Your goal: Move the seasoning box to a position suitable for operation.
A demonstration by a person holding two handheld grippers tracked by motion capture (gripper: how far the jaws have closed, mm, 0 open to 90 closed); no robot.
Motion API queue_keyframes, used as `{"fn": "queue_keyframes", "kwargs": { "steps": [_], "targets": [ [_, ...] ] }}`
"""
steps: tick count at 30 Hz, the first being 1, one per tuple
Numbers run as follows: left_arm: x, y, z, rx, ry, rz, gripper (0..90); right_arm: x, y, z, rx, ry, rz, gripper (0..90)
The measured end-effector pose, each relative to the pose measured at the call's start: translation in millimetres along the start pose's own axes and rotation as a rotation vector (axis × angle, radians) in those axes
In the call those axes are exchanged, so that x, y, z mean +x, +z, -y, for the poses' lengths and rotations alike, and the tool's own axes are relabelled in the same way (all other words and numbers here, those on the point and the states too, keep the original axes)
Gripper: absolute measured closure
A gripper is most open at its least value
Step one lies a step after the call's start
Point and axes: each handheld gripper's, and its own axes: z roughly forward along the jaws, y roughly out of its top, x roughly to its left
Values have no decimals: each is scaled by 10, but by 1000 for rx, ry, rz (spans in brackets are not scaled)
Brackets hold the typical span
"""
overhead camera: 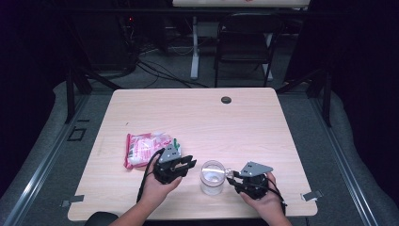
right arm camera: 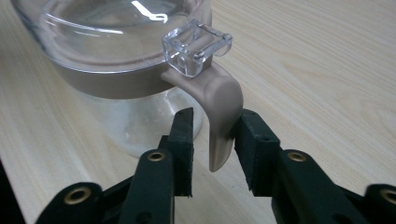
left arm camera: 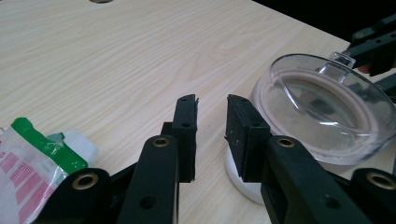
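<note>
- Jaws of your right gripper [right arm camera: 212,140] stand parted around the beige latch tab [right arm camera: 223,116], not clamped.
- Tab hangs upright at 3 o'clock of the jar [overhead camera: 212,178].
- Left gripper [left arm camera: 211,126], at the jar's 9 o'clock on the desk [overhead camera: 197,117], is parted, empty.

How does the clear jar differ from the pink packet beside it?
The jar is clear, rigid and stands upright with a lid; the packet is soft, crinkled, pink and white with a green end, and lies flat. The jar sits between the grippers, the packet off to the left. Both rest on the table.
</note>
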Motion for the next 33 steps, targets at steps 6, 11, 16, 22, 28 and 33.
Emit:
{"fn": "queue_keyframes", "kwargs": {
  "steps": [6,11,16,22,28,33],
  "targets": [
    [53,-3,-16,-13,-37,11,693,0,-177,-38,-36,-2,-19,632],
    [62,15,-14,-3,-37,6,660,-14,-348,-99,-99,51,10,649],
    [59,14,13,11,-35,8,647,-44,-398,-167,-137,114,49,663],
    [85,-32,58,2,-35,0,638,-56,-354,-253,-154,129,48,666],
    [49,-48,60,5,-31,-5,646,14,-347,-297,-171,109,65,702],
    [-9,-28,73,22,-13,1,765,51,-372,-318,-174,81,84,755]
  ]
}}
